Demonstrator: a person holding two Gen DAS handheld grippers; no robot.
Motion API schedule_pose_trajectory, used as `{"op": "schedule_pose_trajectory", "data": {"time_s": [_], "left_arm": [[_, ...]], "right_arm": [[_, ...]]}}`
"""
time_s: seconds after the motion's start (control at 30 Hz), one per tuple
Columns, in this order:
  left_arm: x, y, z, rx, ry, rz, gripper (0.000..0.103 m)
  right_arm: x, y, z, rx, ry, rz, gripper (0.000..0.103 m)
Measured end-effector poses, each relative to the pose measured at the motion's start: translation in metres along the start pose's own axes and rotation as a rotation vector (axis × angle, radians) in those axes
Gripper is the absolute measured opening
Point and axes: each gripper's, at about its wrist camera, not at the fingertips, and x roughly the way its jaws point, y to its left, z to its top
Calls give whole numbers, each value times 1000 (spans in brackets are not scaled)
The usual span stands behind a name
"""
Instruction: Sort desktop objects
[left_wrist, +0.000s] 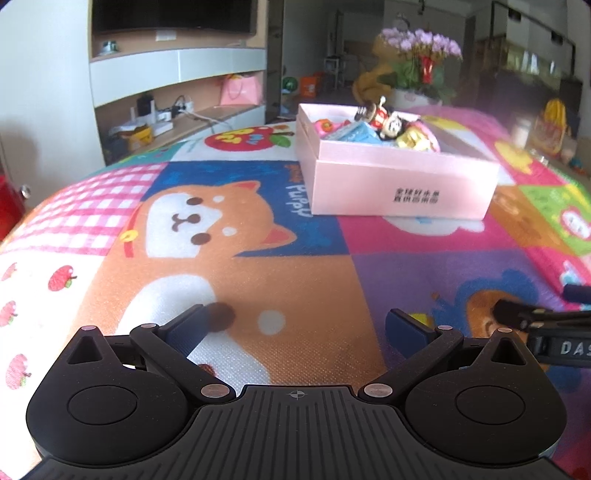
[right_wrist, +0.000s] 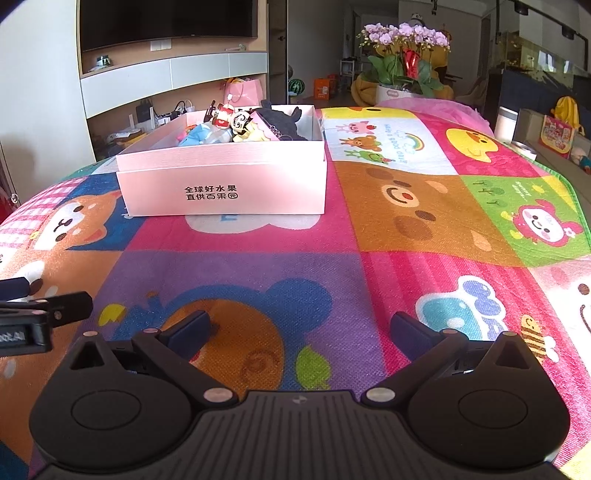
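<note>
A pink cardboard box (left_wrist: 399, 184) (right_wrist: 221, 184) stands on the cartoon-print tablecloth, far ahead of both grippers. Inside it lie several small toys: a red-and-white figurine (left_wrist: 380, 118) (right_wrist: 227, 116), a blue item (right_wrist: 201, 136) and a dark plush (right_wrist: 282, 123). My left gripper (left_wrist: 301, 326) hovers low over the orange dog print, open, with nothing between its fingers. My right gripper (right_wrist: 301, 328) is open and empty too, over the purple square. Each gripper's side shows at the edge of the other's view: the right one (left_wrist: 535, 317), the left one (right_wrist: 44, 310).
A pot of purple orchids (right_wrist: 406, 55) stands beyond the table's far edge. Shelving with a TV (right_wrist: 166, 18) and a pink bag (right_wrist: 243, 92) fills the back left. A white cylinder (right_wrist: 506, 123) and bags sit at the far right.
</note>
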Motion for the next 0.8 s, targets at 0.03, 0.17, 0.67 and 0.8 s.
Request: {"op": "schedule_pose_trajectory", "data": {"time_s": [0.03, 0.17, 0.67, 0.8], "left_arm": [[0, 0, 0, 0, -1, 3, 103], [-1, 1, -2, 7, -2, 9, 103], [-2, 1, -2, 5, -2, 6, 103], [-2, 1, -2, 5, -2, 6, 103]], "right_arm": [[0, 0, 0, -1, 0, -1, 103], [0, 1, 0, -2, 0, -2, 103], [0, 0, 0, -1, 0, -1, 103], [0, 0, 0, -1, 0, -1, 103]]}}
